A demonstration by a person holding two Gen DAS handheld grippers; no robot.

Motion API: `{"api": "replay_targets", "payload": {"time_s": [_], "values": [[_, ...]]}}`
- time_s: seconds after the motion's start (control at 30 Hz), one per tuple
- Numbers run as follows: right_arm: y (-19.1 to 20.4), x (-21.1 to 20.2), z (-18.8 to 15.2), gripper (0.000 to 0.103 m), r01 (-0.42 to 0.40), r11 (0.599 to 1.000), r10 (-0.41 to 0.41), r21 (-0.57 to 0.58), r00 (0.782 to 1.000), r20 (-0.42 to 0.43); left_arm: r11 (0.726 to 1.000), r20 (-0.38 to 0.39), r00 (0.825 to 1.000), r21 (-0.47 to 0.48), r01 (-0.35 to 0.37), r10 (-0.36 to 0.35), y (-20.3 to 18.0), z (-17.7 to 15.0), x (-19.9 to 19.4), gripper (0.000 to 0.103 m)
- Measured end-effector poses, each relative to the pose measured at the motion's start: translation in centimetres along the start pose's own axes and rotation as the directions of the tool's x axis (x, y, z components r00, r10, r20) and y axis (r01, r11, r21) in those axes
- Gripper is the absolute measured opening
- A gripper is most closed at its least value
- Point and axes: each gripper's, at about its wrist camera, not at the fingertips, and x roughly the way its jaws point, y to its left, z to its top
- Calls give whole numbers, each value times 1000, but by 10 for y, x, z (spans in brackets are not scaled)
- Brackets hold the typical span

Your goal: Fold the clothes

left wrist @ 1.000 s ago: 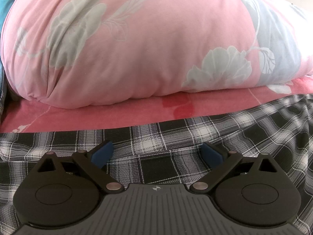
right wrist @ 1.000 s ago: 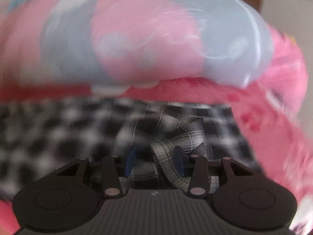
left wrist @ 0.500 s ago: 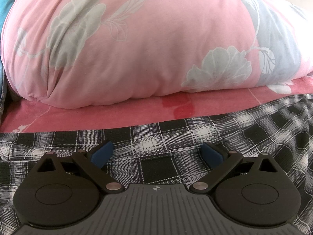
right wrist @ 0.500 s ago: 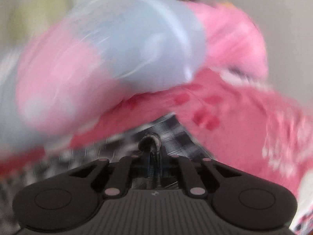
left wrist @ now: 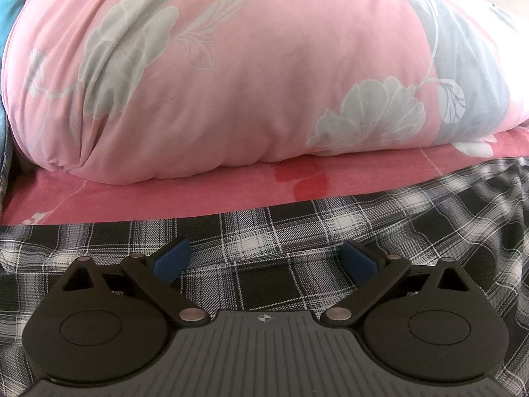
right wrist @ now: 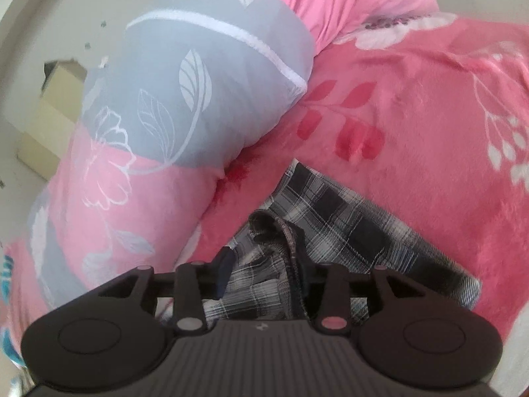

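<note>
- In the left wrist view, the left gripper [left wrist: 263,259] sits low over the plaid garment [left wrist: 297,231]. Its two blue pads [left wrist: 169,258] are spread wide apart, and they grip nothing.
- The black and white cloth lies flat under and around the fingers. It runs from the left edge to the right edge, in the near part of the view.
- Just past the cloth is the pink blanket [left wrist: 165,198] with a red shape on it. The cloth lies on this blanket.
- A big pink pillow [left wrist: 215,76] with grey flowers rests on the blanket at the far side. It fills most of the top of the view. A bit of teal cloth [left wrist: 13,0] peeks out at the far left corner.
- In the right wrist view, the right gripper [right wrist: 261,271] has a bunch of the plaid garment [right wrist: 347,221] between its fingers. The left blue pad [right wrist: 224,273] shows beside the cloth. The right pad is hidden behind a fold, so I cannot tell if the fingers squeeze the cloth or hang loose.
- The cloth is bunched up and wrinkly near the fingers. It spreads out to the right on the fluffy pink blanket [right wrist: 429,115].
- The grey and pink pillow [right wrist: 185,99] lies on the far left, touching the blanket. A tan box [right wrist: 49,106] sits past it by the wall.
</note>
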Motion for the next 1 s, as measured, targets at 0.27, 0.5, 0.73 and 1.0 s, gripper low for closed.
{"api": "replay_targets", "payload": {"time_s": [0.27,0.5,0.73,1.0], "values": [[36,-3,16,4,126,969,-115,-214,991,65,1000,2,1000,5,-4,4,0,0,2,100],[52,9,53,3,157,953,-134,-258,985,107,1000,5,1000,1,-3,3,1,-2,1,100],[51,35,68,3,187,947,-166,-262,981,102,1000,6,1000,0,-3,3,1,-3,1,100],[15,57,68,4,217,963,-215,-158,976,33,1000,6,1000,0,-1,1,0,-3,4,100]]}}
